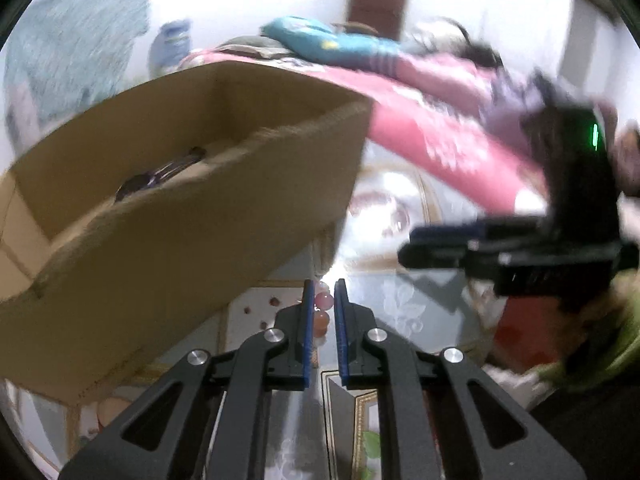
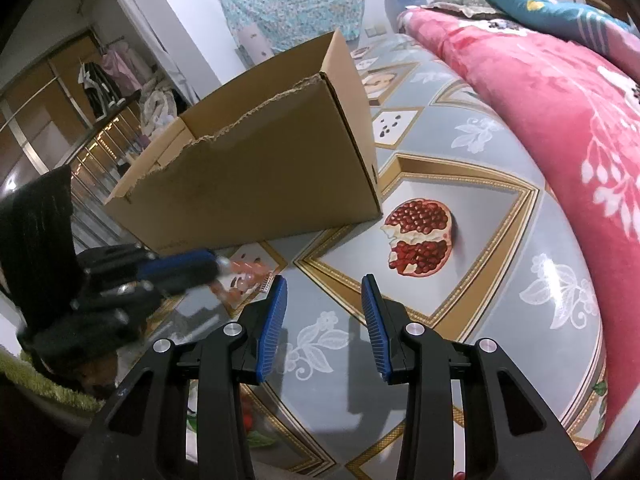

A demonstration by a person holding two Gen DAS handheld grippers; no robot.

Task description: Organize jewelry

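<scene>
Bedroom clutter fills the background: a wardrobe with hanging clothes (image 2: 108,76) at the far left, a blue patterned cloth (image 2: 292,4) on the white wall, and a bed covered by a grey printed sheet (image 2: 472,184) with gold-framed panels and white flower motifs. Along the bed's right edge lies a thick pink floral blanket (image 2: 568,120), with a teal pillow (image 2: 536,4) at its far end.

Next in size is an open cardboard box (image 2: 256,176) standing on the sheet toward the bed's left edge, its near wall torn ragged along the top. In the left wrist view some dark items (image 1: 160,176) lie on its floor, too blurred to identify. A printed pomegranate (image 2: 420,236) shows on the sheet just beside the box's near right corner.

The left gripper (image 1: 323,292) hangs in front of the box's near wall, its jaws drawn in narrow onto a pink bead bracelet (image 1: 323,308), whose beads sit pinched between the blue pads (image 1: 308,320). From the right wrist view the rest of the bracelet dangles below those fingertips, just above the sheet.

The right gripper (image 2: 325,284) hovers over the sheet near the bed's front edge, jaws partly apart and empty.
</scene>
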